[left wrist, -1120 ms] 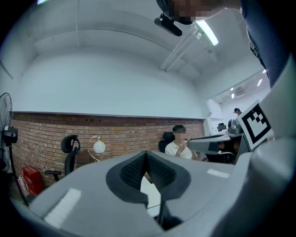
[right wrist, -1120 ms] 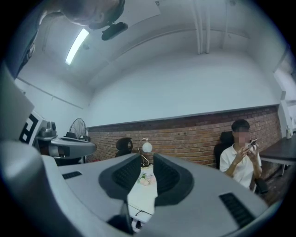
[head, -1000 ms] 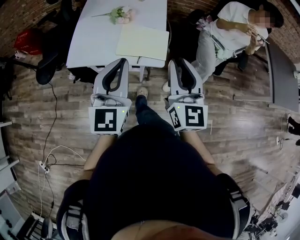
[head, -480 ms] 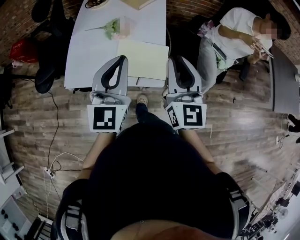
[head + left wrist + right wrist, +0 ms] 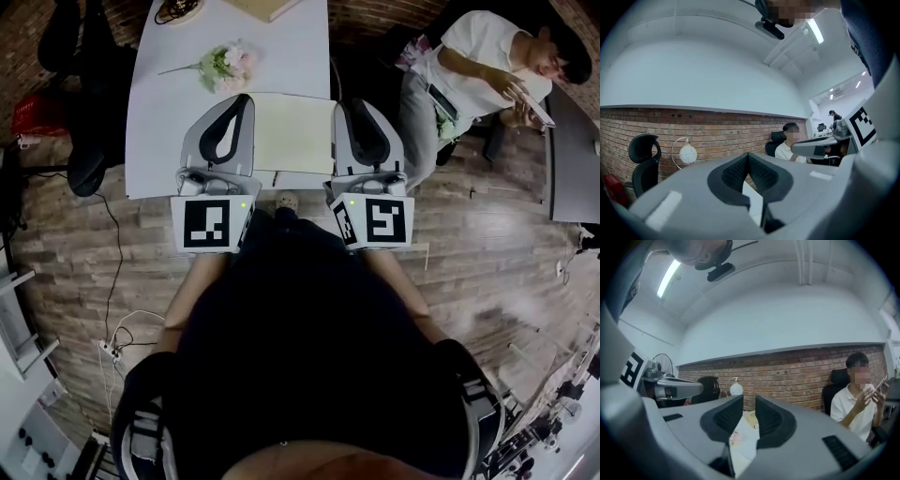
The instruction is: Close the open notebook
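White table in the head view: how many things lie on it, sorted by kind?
Notebook: 1
Flower bunch: 1
Tan book: 1
Round object at the far edge: 1
Total: 4

On my white table [image 5: 159, 122] lies the notebook [image 5: 292, 131], flowers [image 5: 225, 66] at its ten o'clock, a book [image 5: 258, 7] at twelve.

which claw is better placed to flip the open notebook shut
Right, probably: the right claw is open at the right edge of the notebook, while the left claw at its left edge is shut. Both are equally near.
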Demonstrator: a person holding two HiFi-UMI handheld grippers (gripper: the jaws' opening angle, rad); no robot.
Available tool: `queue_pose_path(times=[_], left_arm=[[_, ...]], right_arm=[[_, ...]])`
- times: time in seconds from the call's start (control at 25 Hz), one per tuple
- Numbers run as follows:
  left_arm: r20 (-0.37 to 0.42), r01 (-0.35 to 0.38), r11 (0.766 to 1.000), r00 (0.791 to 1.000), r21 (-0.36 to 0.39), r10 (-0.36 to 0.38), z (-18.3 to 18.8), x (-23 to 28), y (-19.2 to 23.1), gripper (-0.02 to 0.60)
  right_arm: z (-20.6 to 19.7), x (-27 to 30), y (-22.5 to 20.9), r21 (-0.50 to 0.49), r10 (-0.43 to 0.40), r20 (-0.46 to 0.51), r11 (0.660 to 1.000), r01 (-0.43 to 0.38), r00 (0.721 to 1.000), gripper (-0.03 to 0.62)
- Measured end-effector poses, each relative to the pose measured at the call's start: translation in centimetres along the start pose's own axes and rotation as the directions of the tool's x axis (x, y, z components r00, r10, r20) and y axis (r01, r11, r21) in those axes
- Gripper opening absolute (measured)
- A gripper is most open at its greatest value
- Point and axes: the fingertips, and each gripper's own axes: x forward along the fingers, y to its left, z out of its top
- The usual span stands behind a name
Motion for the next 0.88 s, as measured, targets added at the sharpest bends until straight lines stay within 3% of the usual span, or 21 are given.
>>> queue_pose_path(times=[0.24, 0.48, 0.68, 0.88], left_arm=[[0.0, 0.042, 0.999, 0.999, 0.001, -0.042, -0.6, 1.5, 0.2, 0.006], [-0.008, 0.129, 0.992, 0.992, 0.008, -0.129, -1.2, 3.0, 0.0, 0.006], [-0.02, 0.217, 0.976, 0.976, 0.027, -0.217, -1.5, 4.2, -0.5, 0.006], [-0.047, 0.321, 0.946, 0.946, 0.041, -0.319, -2.5, 4.8, -1.5, 0.006]], right_arm=[[-0.6, 0.5, -0.6, -0.001, -0.044, -0.019, 0.999, 0.044, 0.999, 0.089], [-1.3, 0.6, -1.0, 0.008, -0.116, -0.035, 0.993, 0.116, 0.993, 0.089], [-1.9, 0.2, -1.3, 0.023, -0.185, -0.044, 0.982, 0.186, 0.982, 0.088], [-3.3, -0.8, -1.3, 0.029, -0.266, -0.075, 0.963, 0.269, 0.961, 0.089]])
